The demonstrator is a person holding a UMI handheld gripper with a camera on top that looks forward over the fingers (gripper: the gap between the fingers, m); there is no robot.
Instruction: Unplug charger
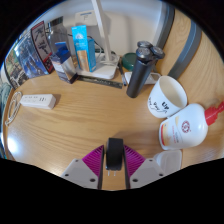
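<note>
The tool (114, 165) grasps a small black block-shaped charger (115, 152), pressed between its pink-padded fingers (93, 160) at six o'clock, over the wooden bench (90, 110). At nine o'clock lies a white power strip (38, 100) with its cable, well apart from the charger. At three o'clock stand a white printed mug (165, 96) and a second tipped white mug (187, 126). Towards twelve o'clock sit a dark cylindrical flask (141, 68) and a blue-and-white carton (81, 48). The charger looks already free of the strip; a loosened grip could drop it, and a rightward swing could knock the mugs.
</note>
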